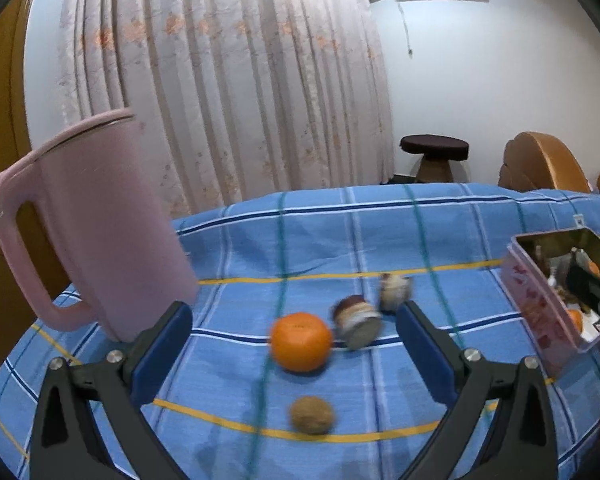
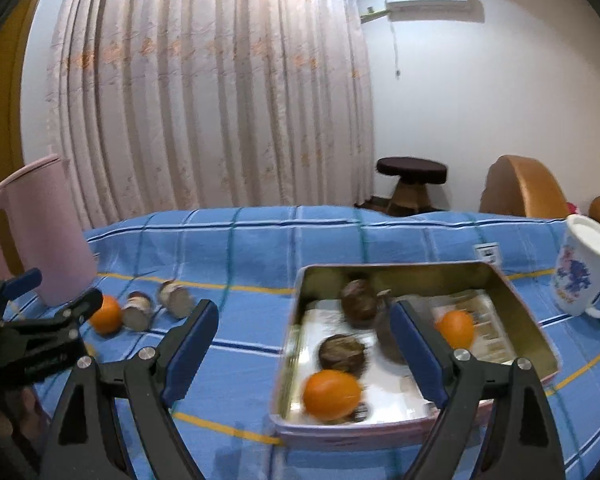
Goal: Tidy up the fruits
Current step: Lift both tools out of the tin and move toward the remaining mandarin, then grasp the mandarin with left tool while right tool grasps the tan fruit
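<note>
The blue plaid cloth (image 1: 380, 232), soft and slightly rumpled, covers the whole table, and the sorting looks part done: the shallow rectangular tin (image 2: 536, 320), glossy gold inside, already holds two oranges and some dark round fruits, while others lie loose on the cloth. A matte pink jug (image 1: 100, 220) stands at the far left. The left gripper (image 1: 296, 344) hangs spread wide and empty, framing the loose orange (image 1: 300, 342), smooth and round, just beside two blurred brown-and-pale fruits (image 1: 358, 322) and behind a rough tan walnut (image 1: 312, 415). The right gripper (image 2: 306, 354) is likewise released, empty over the tin. Next, I judge, the left one must lower around the orange and close gently, since it could roll.
</note>
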`<state>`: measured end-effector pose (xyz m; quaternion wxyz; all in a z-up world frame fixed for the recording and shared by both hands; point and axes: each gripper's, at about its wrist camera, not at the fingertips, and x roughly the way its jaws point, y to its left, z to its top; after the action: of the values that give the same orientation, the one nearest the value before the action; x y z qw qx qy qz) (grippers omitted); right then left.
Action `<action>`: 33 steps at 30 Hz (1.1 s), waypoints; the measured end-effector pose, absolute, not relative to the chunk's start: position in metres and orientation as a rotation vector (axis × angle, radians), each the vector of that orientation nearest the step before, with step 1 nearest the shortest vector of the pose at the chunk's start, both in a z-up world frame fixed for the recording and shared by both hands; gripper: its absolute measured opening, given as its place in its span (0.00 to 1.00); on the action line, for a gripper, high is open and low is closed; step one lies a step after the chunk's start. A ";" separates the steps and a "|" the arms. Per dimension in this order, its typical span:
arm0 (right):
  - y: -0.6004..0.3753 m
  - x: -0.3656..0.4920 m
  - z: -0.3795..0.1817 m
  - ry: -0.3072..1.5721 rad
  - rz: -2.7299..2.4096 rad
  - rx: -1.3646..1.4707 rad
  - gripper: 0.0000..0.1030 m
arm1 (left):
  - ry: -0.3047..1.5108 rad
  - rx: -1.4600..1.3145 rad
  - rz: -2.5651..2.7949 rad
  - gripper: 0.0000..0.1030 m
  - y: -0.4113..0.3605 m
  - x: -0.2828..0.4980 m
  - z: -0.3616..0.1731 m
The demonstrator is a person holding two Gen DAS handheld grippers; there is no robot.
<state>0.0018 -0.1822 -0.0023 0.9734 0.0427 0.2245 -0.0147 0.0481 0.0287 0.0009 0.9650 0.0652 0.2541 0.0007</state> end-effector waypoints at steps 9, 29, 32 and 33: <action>-0.106 0.015 -0.010 0.543 0.180 0.016 0.86 | 0.582 0.085 0.173 1.00 0.104 0.070 0.007; 0.008 0.077 -0.051 0.836 0.425 -0.139 0.33 | 0.644 0.079 0.171 1.00 0.123 0.083 -0.002; 0.003 0.075 -0.052 0.842 0.429 -0.134 0.29 | 0.650 0.077 0.167 1.00 0.124 0.085 -0.005; -0.001 0.073 -0.051 0.836 0.417 -0.126 0.29 | 0.652 0.079 0.162 1.00 0.124 0.086 -0.006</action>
<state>0.0729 -0.0011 -0.0513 0.8910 -0.0608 0.4026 0.2006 0.0855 0.1235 -0.0062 0.9434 0.0388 0.3197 0.0792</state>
